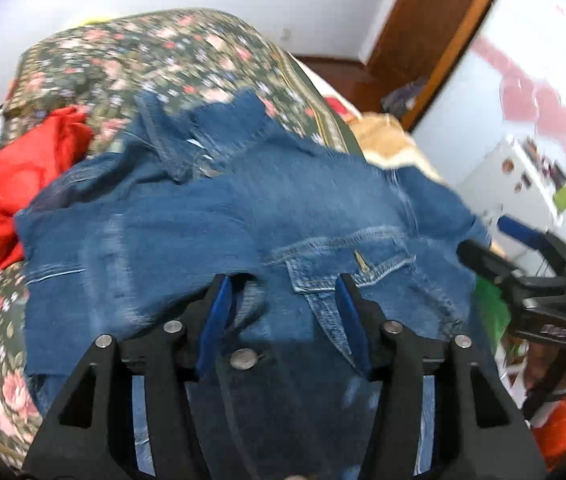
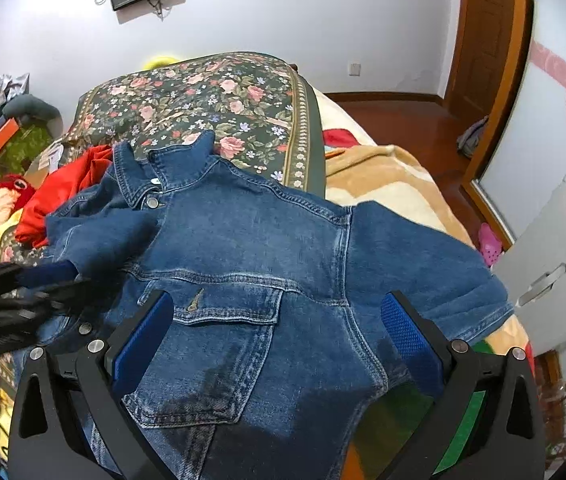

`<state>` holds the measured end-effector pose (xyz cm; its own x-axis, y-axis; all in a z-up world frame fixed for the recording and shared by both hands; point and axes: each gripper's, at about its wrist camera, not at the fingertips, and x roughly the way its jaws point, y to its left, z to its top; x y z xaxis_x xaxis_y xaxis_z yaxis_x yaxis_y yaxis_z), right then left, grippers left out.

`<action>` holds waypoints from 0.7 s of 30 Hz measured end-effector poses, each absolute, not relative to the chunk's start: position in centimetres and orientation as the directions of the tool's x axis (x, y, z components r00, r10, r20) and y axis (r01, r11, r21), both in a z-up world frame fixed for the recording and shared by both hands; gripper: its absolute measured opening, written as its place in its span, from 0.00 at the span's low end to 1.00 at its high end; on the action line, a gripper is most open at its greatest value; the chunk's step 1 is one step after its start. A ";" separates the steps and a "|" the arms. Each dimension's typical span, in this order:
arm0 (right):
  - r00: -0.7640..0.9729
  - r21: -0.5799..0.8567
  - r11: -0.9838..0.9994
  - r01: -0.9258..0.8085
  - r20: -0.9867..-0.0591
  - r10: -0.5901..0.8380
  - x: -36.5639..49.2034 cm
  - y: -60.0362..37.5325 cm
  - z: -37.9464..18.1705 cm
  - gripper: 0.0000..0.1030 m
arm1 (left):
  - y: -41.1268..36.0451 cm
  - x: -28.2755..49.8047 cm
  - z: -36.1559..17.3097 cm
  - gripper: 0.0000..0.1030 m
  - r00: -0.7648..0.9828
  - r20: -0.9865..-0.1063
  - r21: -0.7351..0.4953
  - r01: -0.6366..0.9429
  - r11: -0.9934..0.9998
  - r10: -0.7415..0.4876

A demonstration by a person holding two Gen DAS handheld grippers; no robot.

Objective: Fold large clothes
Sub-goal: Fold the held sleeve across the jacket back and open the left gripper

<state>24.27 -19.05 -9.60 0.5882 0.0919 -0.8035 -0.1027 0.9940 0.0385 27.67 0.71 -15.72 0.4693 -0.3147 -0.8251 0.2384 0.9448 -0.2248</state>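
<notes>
A blue denim jacket (image 2: 243, 248) lies front up on the bed, collar at the far end, a sleeve folded across its left side. It fills the middle of the left wrist view (image 1: 211, 208) too. My left gripper (image 1: 283, 284) stands partly open with denim bunched between its blue pads near a chest pocket; the view is blurred, so a grip cannot be told. It also shows at the left edge of the right wrist view (image 2: 43, 280). My right gripper (image 2: 277, 308) is wide open over the jacket's chest pocket, holding nothing. It appears at the right of the left wrist view (image 1: 483, 256).
A floral quilt (image 2: 211, 100) covers the far bed. A red garment (image 2: 67, 192) lies left of the jacket. A tan blanket (image 2: 383, 176) lies to the right. A white fridge (image 2: 555, 264) and a wooden door frame (image 2: 495, 92) stand at right.
</notes>
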 end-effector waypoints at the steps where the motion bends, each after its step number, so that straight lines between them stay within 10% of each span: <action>1: 0.589 0.027 0.993 -0.118 -0.803 0.091 24.3 -18.6 -9.5 1.00 | 1.2 27.6 -15.3 0.56 0.489 -0.817 -0.217 0.227 0.950 -0.304; 21: 0.437 -0.161 0.745 -0.647 -0.879 0.190 26.5 -0.8 -12.4 1.00 | 18.9 19.5 -18.3 0.64 0.575 -0.815 -0.055 -0.199 0.979 0.071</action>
